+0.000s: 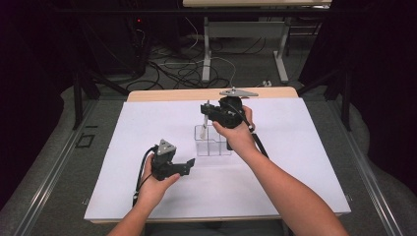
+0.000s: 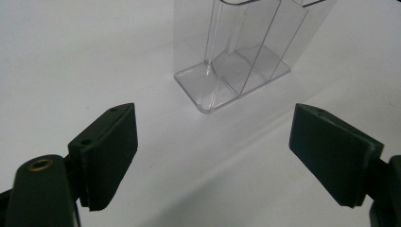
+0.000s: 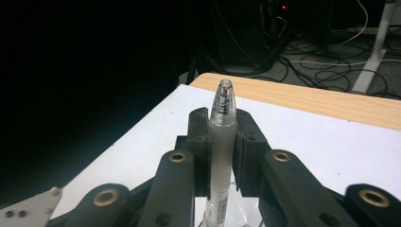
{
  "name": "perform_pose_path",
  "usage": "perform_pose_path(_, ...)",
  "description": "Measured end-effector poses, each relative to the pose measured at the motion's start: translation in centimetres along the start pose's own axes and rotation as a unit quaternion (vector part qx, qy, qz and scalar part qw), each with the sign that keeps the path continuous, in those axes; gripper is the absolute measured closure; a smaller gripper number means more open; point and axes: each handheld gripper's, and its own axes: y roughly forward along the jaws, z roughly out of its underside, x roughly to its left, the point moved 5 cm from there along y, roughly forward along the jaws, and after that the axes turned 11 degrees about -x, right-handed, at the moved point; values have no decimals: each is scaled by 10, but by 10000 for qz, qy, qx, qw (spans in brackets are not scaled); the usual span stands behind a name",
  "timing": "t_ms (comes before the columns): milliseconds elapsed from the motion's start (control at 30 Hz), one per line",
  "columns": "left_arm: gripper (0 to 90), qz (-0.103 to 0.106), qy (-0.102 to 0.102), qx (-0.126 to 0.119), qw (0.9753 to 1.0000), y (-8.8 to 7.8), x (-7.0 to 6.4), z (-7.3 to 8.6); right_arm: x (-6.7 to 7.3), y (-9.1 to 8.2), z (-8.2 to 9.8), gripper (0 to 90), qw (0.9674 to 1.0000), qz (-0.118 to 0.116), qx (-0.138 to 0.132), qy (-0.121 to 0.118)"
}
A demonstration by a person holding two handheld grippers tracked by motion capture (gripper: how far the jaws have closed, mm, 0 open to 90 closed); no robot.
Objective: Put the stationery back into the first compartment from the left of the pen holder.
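Pen (image 3: 222, 142) is the thing in hand: a frosted white barrel with a clear cap, clamped between the two black jaws of the right gripper (image 3: 222, 137), which press on it from either side. In the right gripper view the cap end stands clear above the jaws, a small red mark showing inside it, while the lower barrel runs off the bottom edge, so its other end is cut off there. From the high view the right gripper (image 1: 209, 112) sits above the clear plastic holder (image 1: 212, 141), and the pen (image 1: 205, 123) hangs upright as a thin pale line whose lower end overlaps the holder's upper edge (whether the tip is already inside a compartment or just over the rim cannot be told, since the walls are transparent and the pen is small). The holder stands on the white sheet (image 1: 295, 162) covering the table. The left gripper (image 1: 184, 167) lies lower and to the left, near the holder but apart from it, its jaws spread wide with nothing between them. In the left gripper view the holder (image 2: 236, 71) shows its base and inner dividers, its top cut off by the frame; how many compartments it has is hard to make out.
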Motion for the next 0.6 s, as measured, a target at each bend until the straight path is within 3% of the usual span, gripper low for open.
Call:
perform_pose_path(200,126,-9,-260,-20,9997,1,1,1,-5,10,0,795,9999,108,-16,-19)
perform_pose_path(233,115,-10,-180,-17,9998,1,3,1,-5,11,1,795,9999,124,-7,-11)
perform_pose_path(600,68,-1,-333,-75,9994,2,5,2,-7,24,18,795,9994,209,240,-165)
